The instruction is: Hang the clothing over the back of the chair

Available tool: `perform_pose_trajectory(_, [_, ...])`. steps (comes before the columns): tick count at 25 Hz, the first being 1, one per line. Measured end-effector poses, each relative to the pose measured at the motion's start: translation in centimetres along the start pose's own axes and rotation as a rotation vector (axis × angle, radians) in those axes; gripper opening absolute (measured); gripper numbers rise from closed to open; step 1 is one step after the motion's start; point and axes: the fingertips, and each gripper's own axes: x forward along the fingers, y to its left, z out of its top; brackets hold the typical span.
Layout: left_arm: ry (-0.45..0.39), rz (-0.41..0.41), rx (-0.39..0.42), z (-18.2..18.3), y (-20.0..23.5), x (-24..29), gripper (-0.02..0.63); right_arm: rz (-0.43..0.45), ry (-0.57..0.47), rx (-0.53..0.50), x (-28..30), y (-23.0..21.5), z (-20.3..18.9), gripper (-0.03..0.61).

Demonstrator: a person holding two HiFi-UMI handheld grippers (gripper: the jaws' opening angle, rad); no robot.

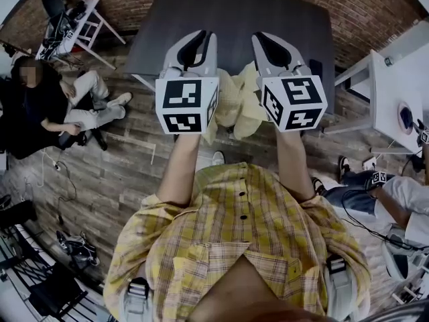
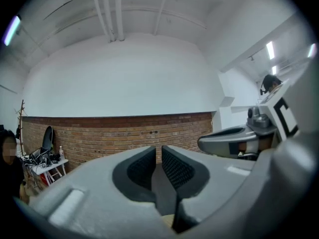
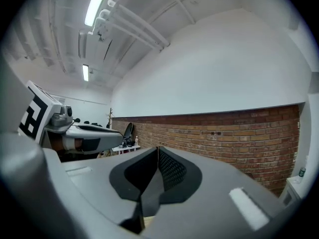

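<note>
So, both grippers point level over the dark table (image 1: 234, 12), and the garment (image 1: 234, 106) hangs bunched between them, under their inner sides. On the left gripper (image 1: 196, 42) the pads sit almost together. A pale sliver of fabric shows low in the slot in the left gripper view, so I read it as pinching an edge. On the right gripper (image 1: 268, 42) the pads are pressed together with the same pale sliver at their root, so I read a pinch there too.

I judge this to be the carry toward the chair, which I cannot pick out ahead of me. To do it well, I would hold both pinches firm, draw the grippers apart until the top edge runs taut, and lift so the hem clears the table. Next I would bring that edge across the chair back and lower it evenly before opening either side. Both bites look shallow, so the fabric could slip.
</note>
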Motion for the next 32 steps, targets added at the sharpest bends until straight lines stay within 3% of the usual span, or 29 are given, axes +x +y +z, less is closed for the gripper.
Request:
perform_pose_trajectory(4, [-0.019,0.002,0.012,0.6,-0.8,-1.0,0.003,0.018,-0.016,-0.009,-0.8,0.7,0.5,0.002])
perform_pose_trajectory(32, [-0.091,0.027,-0.011,0.8,-5.2,-6.1,0.002,0.007,-0.115,0.017,-6.8,2.4,0.4,0.002])
